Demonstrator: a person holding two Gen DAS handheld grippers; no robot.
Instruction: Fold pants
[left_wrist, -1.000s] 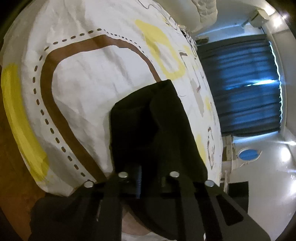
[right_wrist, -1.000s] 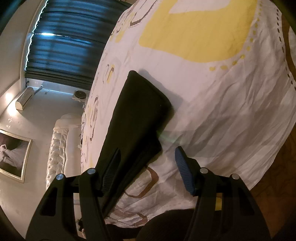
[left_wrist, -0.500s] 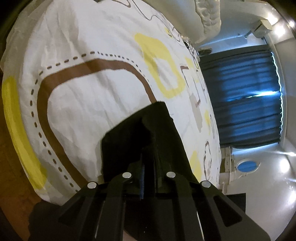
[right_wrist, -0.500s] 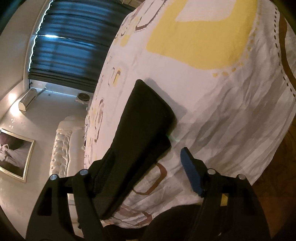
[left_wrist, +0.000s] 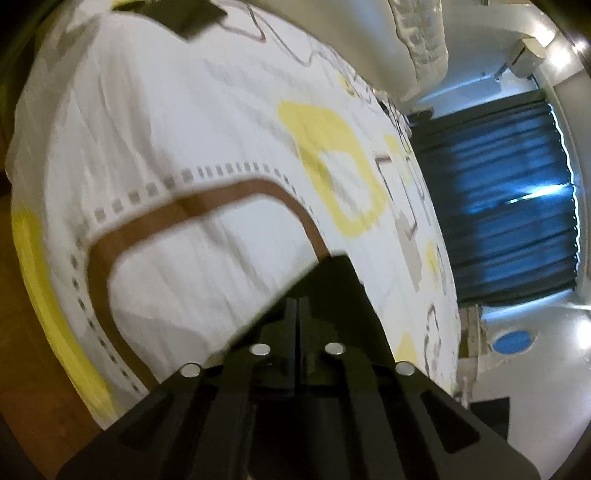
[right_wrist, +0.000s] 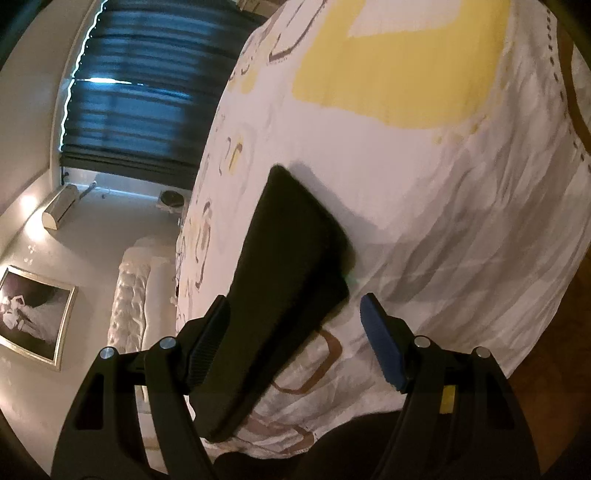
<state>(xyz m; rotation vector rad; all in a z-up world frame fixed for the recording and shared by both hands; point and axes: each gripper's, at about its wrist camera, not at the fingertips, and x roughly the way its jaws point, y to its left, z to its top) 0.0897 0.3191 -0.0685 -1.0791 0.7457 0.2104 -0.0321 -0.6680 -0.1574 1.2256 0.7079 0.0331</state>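
Black pants (right_wrist: 288, 258) lie folded into a long narrow strip on the white bedcover (right_wrist: 461, 184) with yellow and brown shapes. My right gripper (right_wrist: 293, 304) is open and straddles the strip's near part; its black finger sits against the cloth and the blue pad (right_wrist: 380, 343) stands apart from it. In the left wrist view, my left gripper (left_wrist: 297, 306) is shut on an edge of the pants (left_wrist: 332, 288), and the cloth runs taut up from the bedcover (left_wrist: 184, 110) to its fingertips.
The bed's edge drops to a wooden floor (left_wrist: 22, 332) on the left and at the right (right_wrist: 554, 332). A dark flat object (left_wrist: 184, 18) lies at the far end of the bed. Blue curtains (left_wrist: 498, 203) and a padded headboard (right_wrist: 133, 302) stand beyond.
My left gripper has closed on the pants and drawn the edge up and back, so less black cloth shows. My right gripper's jaws have widened, leaving the strip where it lay.
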